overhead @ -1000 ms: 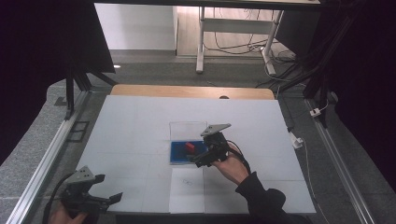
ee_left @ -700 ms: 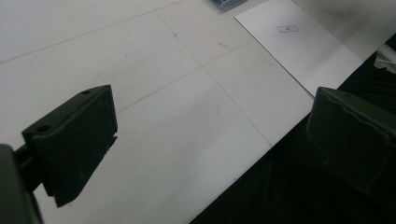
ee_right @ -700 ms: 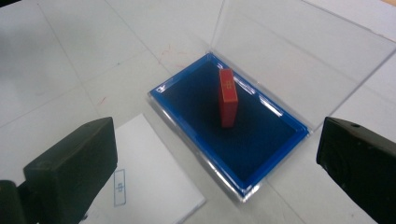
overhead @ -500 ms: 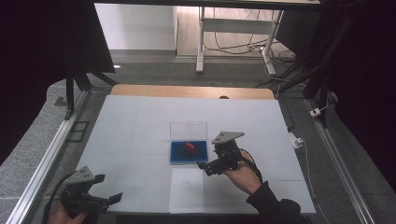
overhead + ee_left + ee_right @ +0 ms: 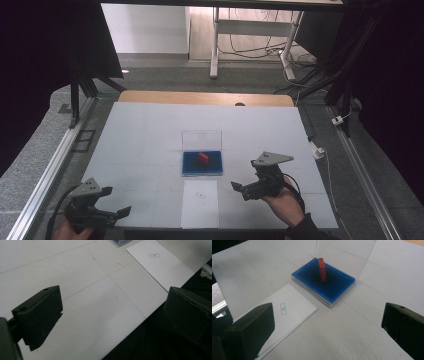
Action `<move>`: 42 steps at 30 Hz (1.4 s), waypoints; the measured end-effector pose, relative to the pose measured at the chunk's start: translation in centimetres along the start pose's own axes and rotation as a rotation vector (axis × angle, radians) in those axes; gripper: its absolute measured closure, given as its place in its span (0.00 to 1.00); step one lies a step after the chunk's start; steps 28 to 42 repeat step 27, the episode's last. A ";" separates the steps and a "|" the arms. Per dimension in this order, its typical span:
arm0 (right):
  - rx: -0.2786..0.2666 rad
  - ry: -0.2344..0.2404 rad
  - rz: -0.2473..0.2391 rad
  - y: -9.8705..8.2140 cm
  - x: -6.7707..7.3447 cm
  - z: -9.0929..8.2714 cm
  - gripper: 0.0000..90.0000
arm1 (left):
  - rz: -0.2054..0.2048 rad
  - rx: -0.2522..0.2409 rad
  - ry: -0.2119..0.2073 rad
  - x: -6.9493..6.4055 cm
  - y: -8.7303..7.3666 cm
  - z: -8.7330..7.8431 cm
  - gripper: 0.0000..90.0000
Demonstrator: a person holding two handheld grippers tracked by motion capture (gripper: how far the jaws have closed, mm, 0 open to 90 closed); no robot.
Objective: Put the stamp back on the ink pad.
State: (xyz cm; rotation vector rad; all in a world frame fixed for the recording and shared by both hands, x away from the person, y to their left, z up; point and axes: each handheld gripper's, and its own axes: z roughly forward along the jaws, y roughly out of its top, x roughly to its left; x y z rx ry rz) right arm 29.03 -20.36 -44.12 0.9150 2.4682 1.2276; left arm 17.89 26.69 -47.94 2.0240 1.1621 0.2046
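- A small red block (image 5: 203,157) stands on edge on the blue base (image 5: 202,165) of a clear case, near the middle of the white table (image 5: 150,130); in the right gripper view the red block (image 5: 322,269) rises upright from the blue base (image 5: 329,287), toward its far side.
- The case's clear lid (image 5: 201,140) stands open behind the blue base, on the side away from the person; in the right gripper view the clear lid (image 5: 344,255) rises as a see-through wall behind the block.
- A white sheet of paper (image 5: 200,202) lies flat on the table just on the person's side of the blue base, with a small printed mark (image 5: 201,195) near its far end. The paper (image 5: 284,308) shows beside the case in the right gripper view, and the paper (image 5: 160,263) also lies at the upper right of the left gripper view.
- The right gripper (image 5: 239,189), held in a hand (image 5: 282,202), hovers to the right of the paper, nearer the person than the blue base and apart from it. Its jaws are spread wide with nothing between them; the right gripper (image 5: 327,327) faces the case.
- The left gripper (image 5: 122,212) is well to the left of the paper, at the table's near edge. Its jaws are also wide apart and empty; the left gripper (image 5: 112,315) looks across bare table and the edge.
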 end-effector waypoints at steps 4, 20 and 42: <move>-0.016 -0.028 0.020 -1.2 -0.2 -1.6 0.00 | -0.001 -0.001 0.000 0.0 0.0 0.0 0.02; 0.002 -0.162 0.144 -7.4 -1.3 -7.7 0.00 | -0.007 -0.002 0.008 0.0 0.0 0.0 0.02; 0.020 -0.193 0.166 -8.0 -1.4 -7.8 0.00 | -0.007 0.002 0.005 0.0 0.1 0.0 0.02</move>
